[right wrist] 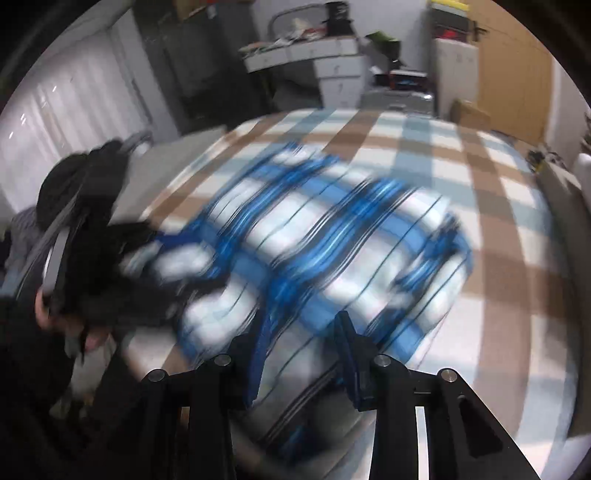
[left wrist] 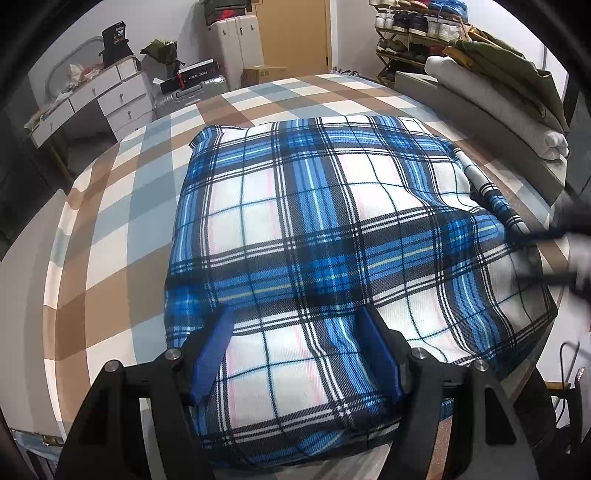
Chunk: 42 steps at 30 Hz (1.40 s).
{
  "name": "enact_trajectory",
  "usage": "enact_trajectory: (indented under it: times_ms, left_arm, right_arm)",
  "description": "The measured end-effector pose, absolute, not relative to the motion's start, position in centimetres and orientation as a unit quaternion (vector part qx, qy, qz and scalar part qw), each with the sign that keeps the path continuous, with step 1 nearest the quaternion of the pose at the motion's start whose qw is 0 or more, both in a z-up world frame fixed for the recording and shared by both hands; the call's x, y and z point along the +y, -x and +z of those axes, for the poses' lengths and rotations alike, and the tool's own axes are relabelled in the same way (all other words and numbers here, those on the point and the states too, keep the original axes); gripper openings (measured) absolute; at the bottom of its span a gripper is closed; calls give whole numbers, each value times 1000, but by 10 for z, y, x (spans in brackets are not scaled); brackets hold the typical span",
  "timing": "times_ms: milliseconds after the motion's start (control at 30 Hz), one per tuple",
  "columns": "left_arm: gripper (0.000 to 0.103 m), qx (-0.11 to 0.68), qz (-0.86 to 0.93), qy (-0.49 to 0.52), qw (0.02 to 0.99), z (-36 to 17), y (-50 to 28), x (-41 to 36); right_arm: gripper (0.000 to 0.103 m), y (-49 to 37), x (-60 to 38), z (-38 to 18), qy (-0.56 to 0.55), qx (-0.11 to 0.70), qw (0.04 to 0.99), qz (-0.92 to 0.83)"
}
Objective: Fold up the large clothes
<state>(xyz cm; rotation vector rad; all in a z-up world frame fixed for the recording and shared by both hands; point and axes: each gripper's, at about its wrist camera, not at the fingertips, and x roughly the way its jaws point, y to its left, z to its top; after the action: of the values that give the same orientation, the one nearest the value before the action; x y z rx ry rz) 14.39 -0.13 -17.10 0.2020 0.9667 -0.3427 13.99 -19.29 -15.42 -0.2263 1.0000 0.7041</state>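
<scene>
A blue, white and black plaid garment (left wrist: 314,229) lies folded into a thick rectangle on the bed (left wrist: 122,206). My left gripper (left wrist: 297,354) rests over its near edge, jaws wide apart, the cloth lying between and under the blue fingers (left wrist: 218,354). My right gripper (left wrist: 550,254) shows as a dark blur at the garment's right edge. In the right wrist view everything is smeared by motion. There the right gripper (right wrist: 303,354) stands partly apart over the garment (right wrist: 332,236), and I cannot make out whether it pinches cloth. The left gripper (right wrist: 92,258) and a hand (right wrist: 44,310) appear at the left.
The bed has a brown, grey-blue and white checked sheet (right wrist: 498,206). A stack of folded clothes (left wrist: 498,88) lies on a grey ledge at the right. A white dresser (left wrist: 110,96), suitcases (left wrist: 236,44) and a shoe rack (left wrist: 413,33) stand beyond the bed.
</scene>
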Motion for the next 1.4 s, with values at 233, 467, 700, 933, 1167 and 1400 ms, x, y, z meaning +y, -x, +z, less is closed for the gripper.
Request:
enact_trajectory:
  times_ms: [233, 467, 700, 933, 1167, 1400]
  left_arm:
    - [66, 457, -165, -97, 869, -171, -141, -2]
    - [67, 456, -164, -97, 870, -170, -140, -3]
    - [67, 426, -163, -141, 879, -120, -157, -10]
    - [67, 525, -227, -126, 811, -156, -250, -32]
    - [69, 532, -239, -81, 809, -144, -248, -5]
    - [79, 555, -165, -59, 813, -163, -241, 46]
  right_arm:
    - [48, -110, -177, -157, 132, 458, 817, 325]
    - [46, -111, -182, -158, 114, 491, 812, 295]
    - [47, -120, -189, -160, 91, 486, 823, 278]
    - [53, -120, -185, -165, 64, 493, 819, 288]
    - [54, -132, -235, -132, -37, 476, 827, 296]
    - [72, -185, -266, -139, -116, 514, 820, 223]
